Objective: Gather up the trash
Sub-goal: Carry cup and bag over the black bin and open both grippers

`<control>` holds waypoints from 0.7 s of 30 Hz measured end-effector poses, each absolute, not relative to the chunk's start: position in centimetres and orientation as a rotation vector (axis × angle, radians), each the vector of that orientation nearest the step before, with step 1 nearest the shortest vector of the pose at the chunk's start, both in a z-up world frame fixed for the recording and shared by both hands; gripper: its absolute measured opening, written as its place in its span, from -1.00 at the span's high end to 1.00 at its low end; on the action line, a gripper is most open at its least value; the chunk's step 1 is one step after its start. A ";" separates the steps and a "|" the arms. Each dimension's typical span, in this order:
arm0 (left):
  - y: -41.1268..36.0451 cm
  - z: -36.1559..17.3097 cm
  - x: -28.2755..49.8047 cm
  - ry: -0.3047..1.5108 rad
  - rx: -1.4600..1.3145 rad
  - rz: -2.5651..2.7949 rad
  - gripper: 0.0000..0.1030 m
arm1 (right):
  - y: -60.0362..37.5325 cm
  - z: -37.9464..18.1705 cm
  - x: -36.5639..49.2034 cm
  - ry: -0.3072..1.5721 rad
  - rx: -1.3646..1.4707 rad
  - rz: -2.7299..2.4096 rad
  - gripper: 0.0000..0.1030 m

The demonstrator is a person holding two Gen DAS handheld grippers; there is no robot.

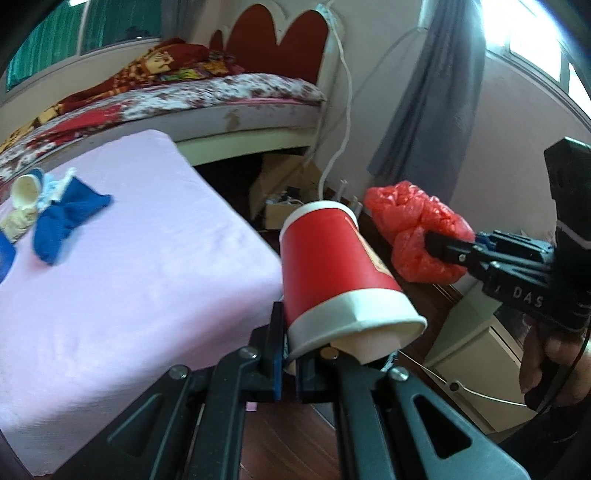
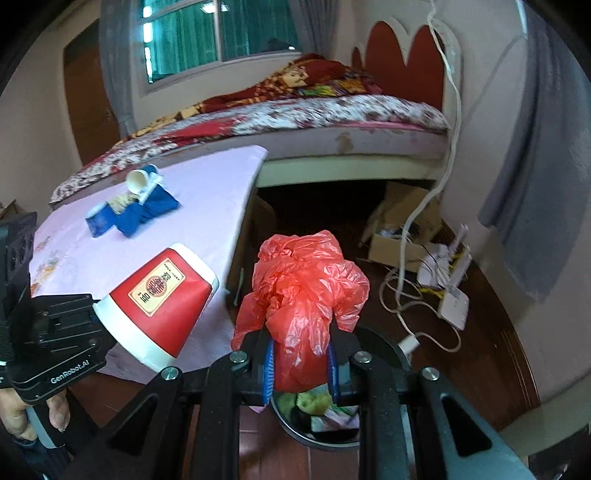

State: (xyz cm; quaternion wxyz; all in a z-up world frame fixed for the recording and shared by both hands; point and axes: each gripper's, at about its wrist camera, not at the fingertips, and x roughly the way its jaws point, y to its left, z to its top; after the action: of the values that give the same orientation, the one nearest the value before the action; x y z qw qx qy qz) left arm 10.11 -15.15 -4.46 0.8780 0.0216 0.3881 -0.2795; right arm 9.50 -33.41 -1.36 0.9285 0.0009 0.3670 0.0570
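Trash is in both tongs: the left tongs (image 1: pixel 291 363) pinch a red paper cup (image 1: pixel 334 273) by its rim beyond the desk's (image 1: pixel 122 280) edge, and the right tongs (image 2: pixel 301 363) clamp a crumpled red plastic bag (image 2: pixel 306 291) above a dark bin (image 2: pixel 380 347) on the floor. More cups and blue scraps (image 2: pixel 144 210) lie on the pink-covered desk.

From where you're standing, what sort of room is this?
Most likely a bedroom in a home: a made-up bed with a red headboard, a curtained window, and a pink-covered table beside it.
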 end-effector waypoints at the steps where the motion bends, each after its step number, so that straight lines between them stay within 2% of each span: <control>1: -15.7 -4.6 10.1 0.812 0.049 -0.589 0.90 | -34.1 -1.7 9.3 0.759 0.006 0.108 0.54; 11: -20.0 -7.1 9.6 0.880 0.065 -0.631 0.90 | -39.6 -5.1 7.4 0.836 0.059 0.035 0.54; 21: -22.6 -11.7 11.0 0.989 0.063 -0.611 0.90 | -41.9 -11.0 8.6 0.958 0.085 0.036 0.54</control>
State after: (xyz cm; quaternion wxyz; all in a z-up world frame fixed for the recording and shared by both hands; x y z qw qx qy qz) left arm 10.96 -22.59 -11.73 0.8352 0.0298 0.4672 -0.2887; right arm 8.64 -41.86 -10.99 0.8864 0.0409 0.4608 0.0173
